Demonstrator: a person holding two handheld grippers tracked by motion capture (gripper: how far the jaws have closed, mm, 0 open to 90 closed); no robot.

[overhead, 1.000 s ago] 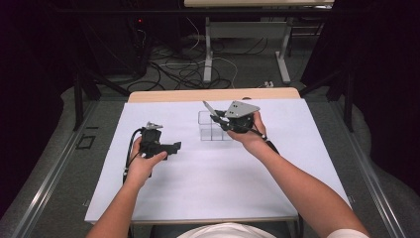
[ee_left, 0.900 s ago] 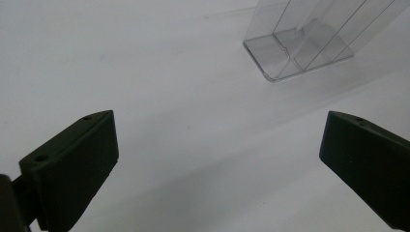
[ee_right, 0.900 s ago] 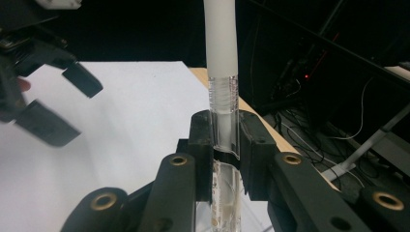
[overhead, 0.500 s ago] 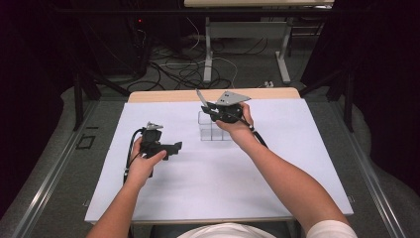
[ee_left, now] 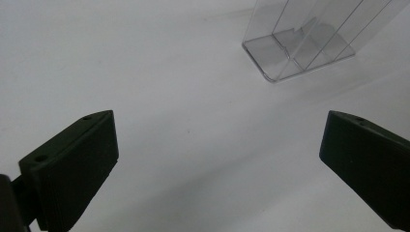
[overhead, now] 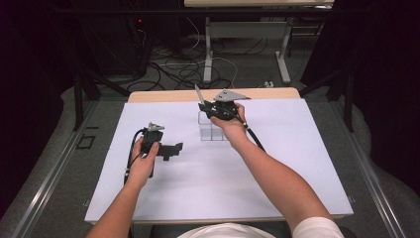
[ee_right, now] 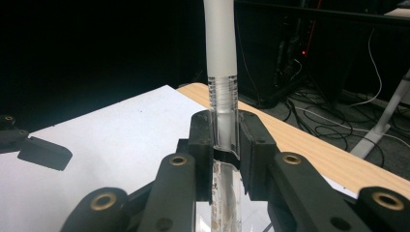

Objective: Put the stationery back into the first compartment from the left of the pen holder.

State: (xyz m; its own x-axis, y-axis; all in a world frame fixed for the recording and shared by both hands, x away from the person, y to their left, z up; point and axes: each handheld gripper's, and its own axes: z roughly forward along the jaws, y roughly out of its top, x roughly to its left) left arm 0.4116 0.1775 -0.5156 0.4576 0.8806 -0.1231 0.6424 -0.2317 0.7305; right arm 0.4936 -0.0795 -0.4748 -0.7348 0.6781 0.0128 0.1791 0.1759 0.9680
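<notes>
Step in hand: the right claw (ee_right: pixel 225 145) pinches a clear tube (ee_right: pixel 221 72) above the clear rack (overhead: pixel 212 126) at the worktop's (overhead: pixel 297 163) far centre. Next: align tube upright, lower into a compartment. Left claw (ee_left: pixel 217 164) spread, idle.

A white sheet (overhead: pixel 198 188) covers nearly the whole table (overhead: pixel 163 95); the table's light wooden top shows as a bare strip along the far edge, at 12 o'clock of the sheet. Beyond it lies a grey floor (overhead: pixel 247 69) with a tangle of black and white cables (overhead: pixel 173 69) at about 11 o'clock. A second table's pale metal legs (overhead: pixel 208 49) stand at 12 o'clock, with a matching leg (overhead: pixel 283 54) toward 1 o'clock. A small red light (overhead: pixel 141 21) glows in the dark at 11 o'clock. Metal rails (overhead: pixel 49 178) run along the floor at 9 o'clock and 3 o'clock of the table.
</notes>
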